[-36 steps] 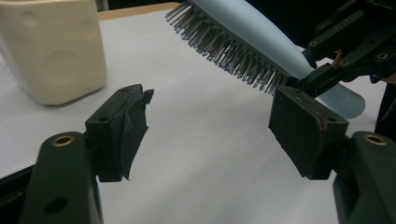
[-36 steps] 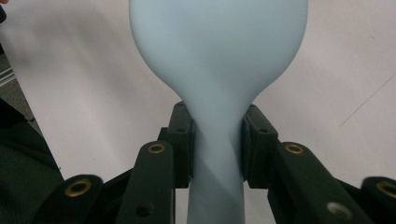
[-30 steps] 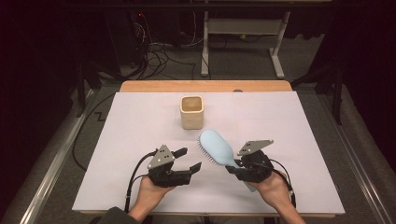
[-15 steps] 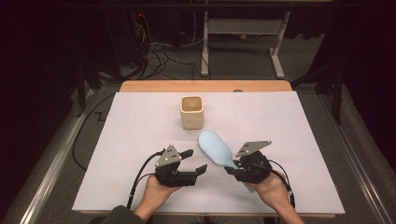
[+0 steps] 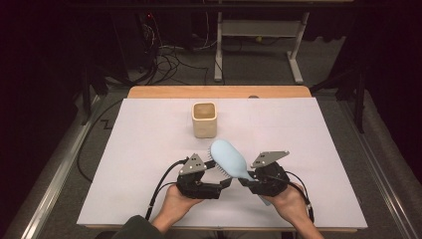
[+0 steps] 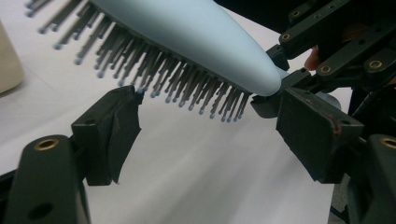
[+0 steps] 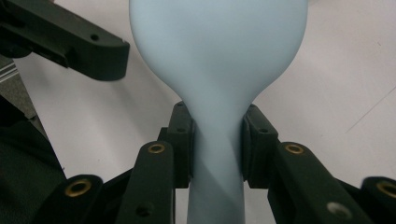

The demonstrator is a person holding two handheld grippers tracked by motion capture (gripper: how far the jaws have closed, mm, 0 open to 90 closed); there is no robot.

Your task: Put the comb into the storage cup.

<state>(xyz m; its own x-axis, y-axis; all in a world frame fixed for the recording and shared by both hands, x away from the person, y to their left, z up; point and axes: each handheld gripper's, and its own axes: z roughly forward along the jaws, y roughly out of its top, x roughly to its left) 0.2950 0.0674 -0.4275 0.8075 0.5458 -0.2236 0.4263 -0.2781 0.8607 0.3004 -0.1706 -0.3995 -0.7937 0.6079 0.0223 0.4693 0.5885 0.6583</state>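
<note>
A light blue hairbrush [image 5: 228, 157] hangs above the white sheet, head pointing away and left, bristles facing down-left. My right gripper [image 5: 248, 178] is shut on its narrow handle neck [image 7: 217, 154], both pads pressing the sides. My left gripper [image 5: 224, 184] sits just left of it, under the brush head. Its jaws have just been opening and stand wide apart [image 6: 217, 126]. In the left gripper view the bristles [image 6: 187, 84] hang over the gap and one bristle tip touches the left pad [image 6: 123, 119]. Nothing is clamped between the pads.
A cream square cup [image 5: 204, 119] stands upright at the back centre of the white sheet [image 5: 139, 149], apart from both grippers. A wooden table edge [image 5: 219, 92] runs behind it. Cables and a metal stand lie on the dark floor beyond.
My left gripper has moved right, closer under the brush head, and its jaws have spread wider. The right gripper and the brush have stayed put.
</note>
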